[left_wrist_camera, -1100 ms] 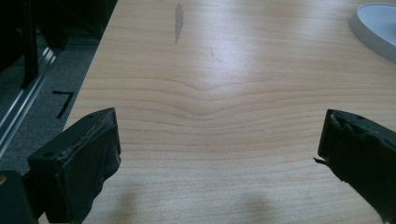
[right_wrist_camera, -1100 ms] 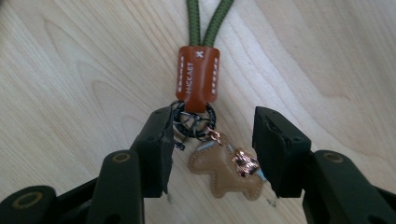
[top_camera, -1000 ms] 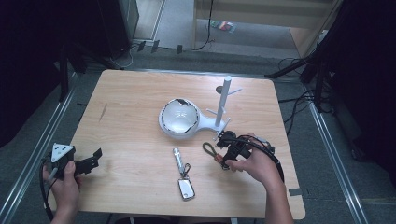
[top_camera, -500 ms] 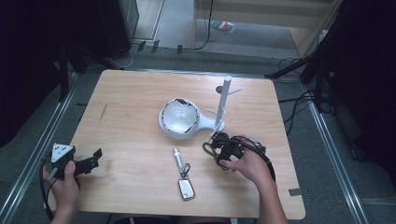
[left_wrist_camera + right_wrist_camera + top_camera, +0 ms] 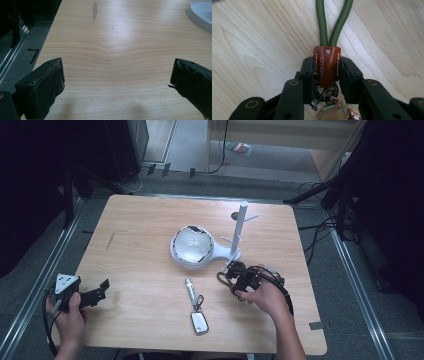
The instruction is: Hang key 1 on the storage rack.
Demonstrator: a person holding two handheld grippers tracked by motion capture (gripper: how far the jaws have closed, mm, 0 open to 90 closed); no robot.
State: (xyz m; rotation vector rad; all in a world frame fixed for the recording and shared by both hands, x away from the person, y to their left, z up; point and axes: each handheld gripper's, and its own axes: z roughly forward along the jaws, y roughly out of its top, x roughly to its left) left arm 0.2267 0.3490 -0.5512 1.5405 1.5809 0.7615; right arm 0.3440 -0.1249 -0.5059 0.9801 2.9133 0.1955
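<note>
Right gripper point(image 5: 327, 72) has just been closing; its fingers point(image 5: 308, 75) now sit narrow against both sides of the brown leather tab point(image 5: 327, 65) of the green cord keychain point(image 5: 223, 278). Looks like contact, so I read it as gripped. Left gripper point(image 5: 82, 295) rests at the near-left bench point(image 5: 145, 220) edge, fingers point(image 5: 42, 87) wide, nothing between them.

Keychain location: on the bench right of centre, just near side of the white peg stand's point(image 5: 239, 232) base, right of the car key point(image 5: 199, 322) and the small metal flashlight point(image 5: 190, 290).

Axis: in the right gripper view the cord loop point(image 5: 333, 20) runs straight out ahead of the fingers, the long axis in line with the gripper. Metal rings point(image 5: 325, 96) and a tan charm point(image 5: 334, 113) trail behind the tab, under the gripper body. In the high view the loop points left and slightly far.

Risks:
- Grip is on the tab's edges only; smooth leather could slide out on lift, especially with the ring-and-charm weight dangling behind.
- Loop is limp cord; it may droop or collapse, making it hard to hook over a peg.
- Stand sits very close; a swing could knock it or the white bowl point(image 5: 190, 245).
</note>
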